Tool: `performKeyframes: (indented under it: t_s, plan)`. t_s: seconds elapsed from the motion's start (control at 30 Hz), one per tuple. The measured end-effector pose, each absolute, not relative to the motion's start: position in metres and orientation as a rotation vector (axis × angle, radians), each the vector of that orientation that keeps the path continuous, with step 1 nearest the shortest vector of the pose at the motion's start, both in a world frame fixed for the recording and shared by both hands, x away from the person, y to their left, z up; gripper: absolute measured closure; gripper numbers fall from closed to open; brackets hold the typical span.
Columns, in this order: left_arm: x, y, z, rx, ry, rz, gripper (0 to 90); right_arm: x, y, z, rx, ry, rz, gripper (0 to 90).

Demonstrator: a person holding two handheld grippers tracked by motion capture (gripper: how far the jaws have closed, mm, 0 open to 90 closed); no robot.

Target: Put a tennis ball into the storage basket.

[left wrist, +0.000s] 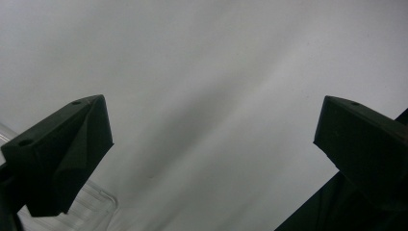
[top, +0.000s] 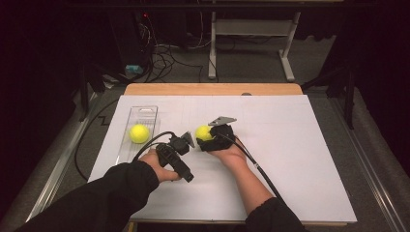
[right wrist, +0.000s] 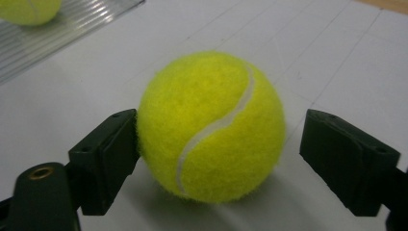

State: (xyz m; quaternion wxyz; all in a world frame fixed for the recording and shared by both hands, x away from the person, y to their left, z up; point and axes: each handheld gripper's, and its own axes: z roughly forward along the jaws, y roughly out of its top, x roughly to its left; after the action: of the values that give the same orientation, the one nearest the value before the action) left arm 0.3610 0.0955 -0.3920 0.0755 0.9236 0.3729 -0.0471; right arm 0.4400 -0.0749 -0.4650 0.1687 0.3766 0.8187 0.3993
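Tennis balls: one parked in the tray, one between the right jaws.

Near the table's left edge, the clear tray (top: 145, 116) cradles a ball (top: 139, 133). The left gripper (top: 183, 143) hovers gaping, empty, just beside it. Mid-table, the right gripper (right wrist: 216, 159) brackets the second ball (right wrist: 211, 125), one jaw touching, the other apart, not yet clamped. Open white sheet (top: 300, 145) stretches toward the right edge.

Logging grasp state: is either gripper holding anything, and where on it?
Nothing held. The right gripper brackets the tennis ball, one jaw touching, the other apart. The left gripper is open.
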Motion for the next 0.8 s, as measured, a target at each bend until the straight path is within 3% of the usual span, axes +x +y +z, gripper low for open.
performKeyframes:
  t_s: [0.1,0.43,0.8]
  plan:
    - [0.36,0.095,-0.391,2.772,1.113,-0.141,0.7,0.443,-0.071,-0.467,1.069,2.367,1.142,25.4]
    - [0.36,0.1,-0.388,2.751,1.119,-0.148,0.7,0.428,-0.073,-0.457,0.995,2.327,1.12,27.5]
    - [0.358,0.102,-0.384,2.742,1.129,-0.146,0.7,0.373,-0.112,-0.441,0.922,2.26,1.225,27.5]
